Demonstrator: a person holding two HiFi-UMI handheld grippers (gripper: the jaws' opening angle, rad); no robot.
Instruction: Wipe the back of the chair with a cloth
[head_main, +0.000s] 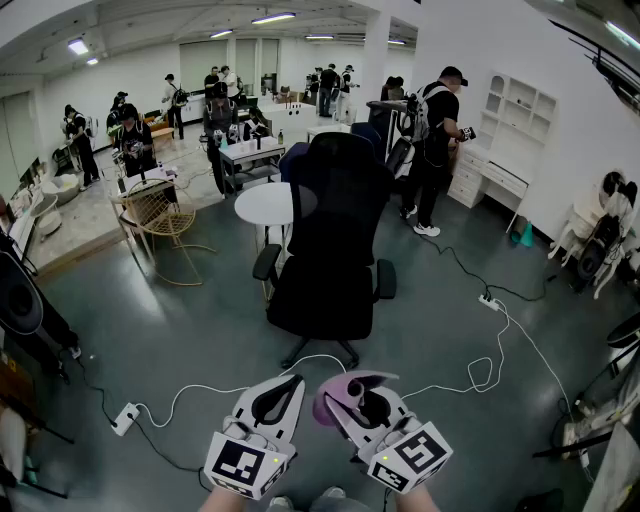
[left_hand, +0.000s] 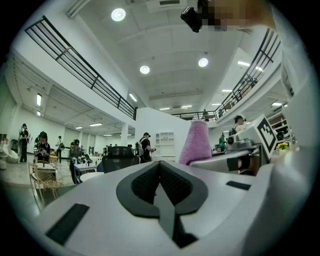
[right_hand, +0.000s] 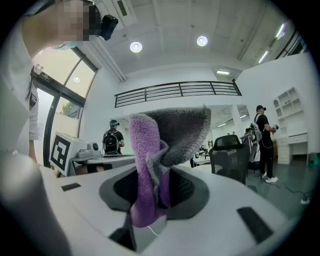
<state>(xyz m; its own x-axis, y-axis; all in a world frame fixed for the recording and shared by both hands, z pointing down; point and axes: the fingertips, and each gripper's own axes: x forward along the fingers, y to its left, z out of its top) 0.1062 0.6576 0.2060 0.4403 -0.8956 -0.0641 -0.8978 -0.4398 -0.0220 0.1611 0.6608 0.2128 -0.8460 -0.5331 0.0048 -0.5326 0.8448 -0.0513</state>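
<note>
A black office chair (head_main: 335, 240) stands in the middle of the floor, its tall back toward me; it also appears small in the left gripper view, chair (left_hand: 119, 156), and at the right of the right gripper view, chair (right_hand: 231, 157). My right gripper (head_main: 345, 400) is shut on a purple and grey cloth (head_main: 338, 393), which stands up folded between the jaws, cloth (right_hand: 156, 160). The left gripper (head_main: 277, 393) is shut with nothing in it. Both grippers hang low, well short of the chair. The cloth (left_hand: 196, 142) shows at the right of the left gripper view.
A round white table (head_main: 266, 203) stands just behind the chair. White cables and a power strip (head_main: 124, 418) lie on the floor around it. A wire chair (head_main: 160, 215) is at the left. A person (head_main: 436, 140) stands by white shelving at the right, others farther back.
</note>
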